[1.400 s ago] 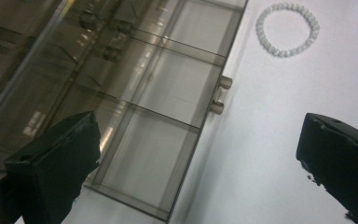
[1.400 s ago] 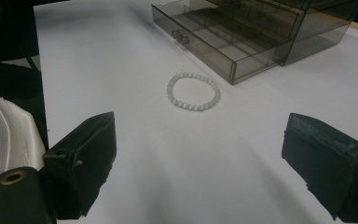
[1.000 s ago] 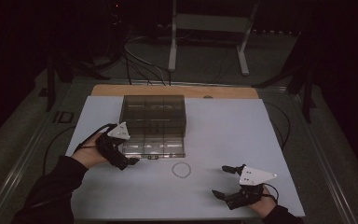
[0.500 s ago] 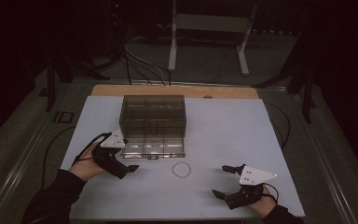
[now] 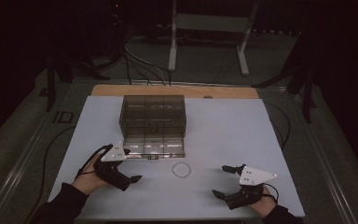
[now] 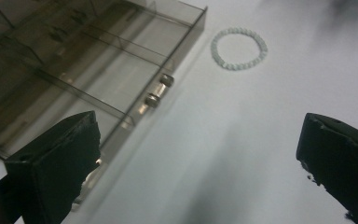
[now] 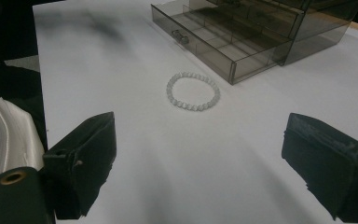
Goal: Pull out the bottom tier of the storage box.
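- Fingers: on both grippers we see the jaws spread wide with nothing between them. The left gripper (image 5: 131, 165) rests low on the table at the near left; the right gripper (image 5: 223, 182) rests at the near right.
- Table (image 5: 228, 135): a white surface lies under both pairs of fingers and extends well beyond them.
- Drawer box (image 5: 153, 113): a smoky, see-through cabinet stands beyond the left gripper's fingers, well apart from the right gripper's.
- Open drawer (image 5: 154, 147): we find the lowest drawer pulled out toward the fingers, its divided compartments showing; its front edge sits just beside the left gripper's upper finger (image 6: 56, 163).
- Drawer handle (image 6: 159, 89): a small clear bar with metal ends sits ahead of the left fingers.
- Bracelet (image 5: 182, 169): a pale beaded ring lies flat on the table between the two grippers, just in front of the drawer, untouched; it lies ahead of the right fingers (image 7: 81, 163).
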`<state>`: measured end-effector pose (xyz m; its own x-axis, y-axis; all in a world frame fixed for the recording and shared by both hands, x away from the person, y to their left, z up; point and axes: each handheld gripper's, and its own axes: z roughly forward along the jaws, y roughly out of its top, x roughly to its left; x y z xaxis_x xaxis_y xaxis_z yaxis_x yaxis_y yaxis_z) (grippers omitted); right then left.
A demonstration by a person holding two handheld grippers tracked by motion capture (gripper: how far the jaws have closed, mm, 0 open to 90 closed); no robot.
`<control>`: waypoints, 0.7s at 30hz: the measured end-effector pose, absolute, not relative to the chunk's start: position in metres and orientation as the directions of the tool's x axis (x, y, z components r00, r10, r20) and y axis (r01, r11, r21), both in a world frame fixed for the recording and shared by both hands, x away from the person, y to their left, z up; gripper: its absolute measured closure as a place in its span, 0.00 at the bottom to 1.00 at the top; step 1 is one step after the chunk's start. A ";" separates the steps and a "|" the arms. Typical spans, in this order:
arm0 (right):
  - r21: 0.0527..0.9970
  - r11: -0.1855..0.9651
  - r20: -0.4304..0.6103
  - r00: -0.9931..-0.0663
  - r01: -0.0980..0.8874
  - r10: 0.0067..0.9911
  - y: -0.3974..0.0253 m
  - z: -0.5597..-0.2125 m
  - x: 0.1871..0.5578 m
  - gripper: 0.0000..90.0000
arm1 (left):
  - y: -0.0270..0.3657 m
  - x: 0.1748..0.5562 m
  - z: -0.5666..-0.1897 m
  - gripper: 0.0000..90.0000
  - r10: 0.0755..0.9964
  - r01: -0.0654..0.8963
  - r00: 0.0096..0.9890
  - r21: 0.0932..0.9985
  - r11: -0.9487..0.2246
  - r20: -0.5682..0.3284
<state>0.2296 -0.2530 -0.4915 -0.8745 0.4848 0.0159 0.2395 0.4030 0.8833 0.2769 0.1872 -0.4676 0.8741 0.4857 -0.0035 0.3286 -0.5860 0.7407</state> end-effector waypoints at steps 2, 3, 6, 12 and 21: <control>0.883 0.405 0.015 -0.875 0.238 0.484 -0.253 -0.492 0.230 0.11 | 0.188 0.273 -0.471 0.00 0.495 0.336 0.869 0.749 -0.571 -0.012; 0.883 0.403 0.015 -0.875 0.239 0.484 -0.253 -0.492 0.230 0.11 | 0.189 0.272 -0.471 0.00 0.501 0.336 0.865 0.756 -0.562 -0.012; 0.883 0.404 0.015 -0.874 0.239 0.486 -0.253 -0.491 0.230 0.11 | 0.190 0.267 -0.474 0.00 0.513 0.346 0.858 0.760 -0.551 -0.019; 0.882 0.406 0.013 -0.874 0.239 0.485 -0.253 -0.492 0.230 0.11 | 0.190 0.253 -0.481 0.00 0.522 0.349 0.853 0.753 -0.557 -0.009; 0.883 0.403 0.015 -0.874 0.239 0.485 -0.253 -0.492 0.230 0.11 | 0.196 0.243 -0.488 0.00 0.510 0.344 0.860 0.754 -0.559 -0.015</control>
